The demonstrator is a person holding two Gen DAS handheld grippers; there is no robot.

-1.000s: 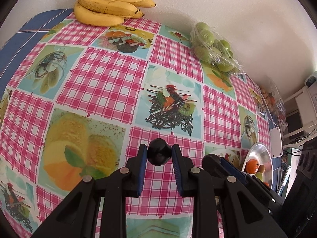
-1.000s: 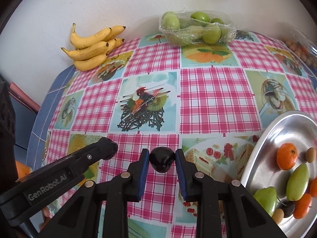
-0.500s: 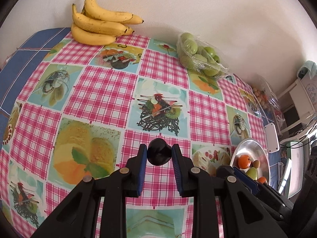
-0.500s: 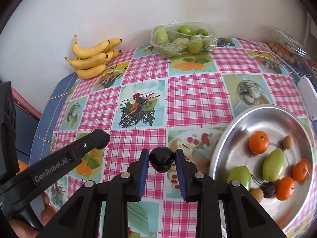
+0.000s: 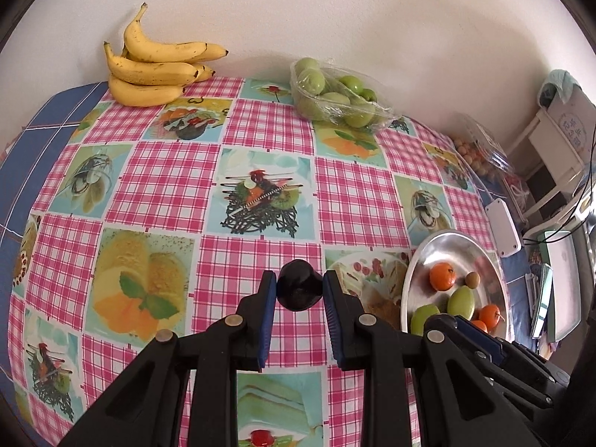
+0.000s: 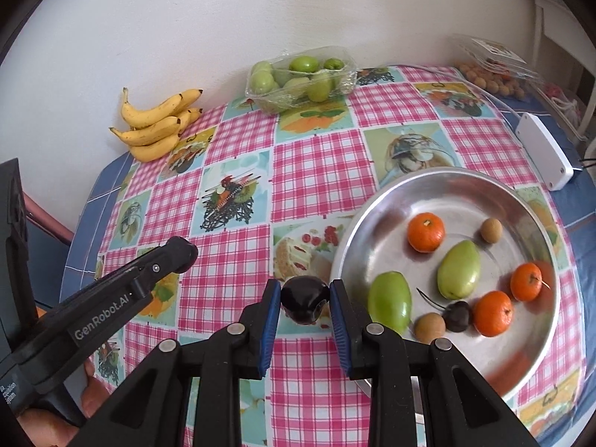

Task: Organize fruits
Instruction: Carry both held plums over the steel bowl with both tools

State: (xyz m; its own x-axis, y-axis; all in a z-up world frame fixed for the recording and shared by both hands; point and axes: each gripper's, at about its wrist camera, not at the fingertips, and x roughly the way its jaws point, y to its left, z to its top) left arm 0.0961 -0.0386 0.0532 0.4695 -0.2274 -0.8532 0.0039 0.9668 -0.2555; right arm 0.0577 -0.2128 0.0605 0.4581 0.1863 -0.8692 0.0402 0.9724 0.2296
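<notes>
We had right tool [image 6: 301, 304] clenched on dark plum [image 6: 304, 303], above counter [image 6: 313, 164] just left of steel tray [image 6: 439, 182]. Left tool [image 5: 299, 292] gripped second plum [image 5: 298, 290]. Carry step, we judged. Next: shift right over tray, release gently among fruit.

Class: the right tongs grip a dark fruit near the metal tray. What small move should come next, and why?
Probably carry the dark fruit rightward over the tray's rim toward the bare steel beyond it. The right tongs hold it just left of that rim, and the tray already holds tangerines and green fruits.
</notes>
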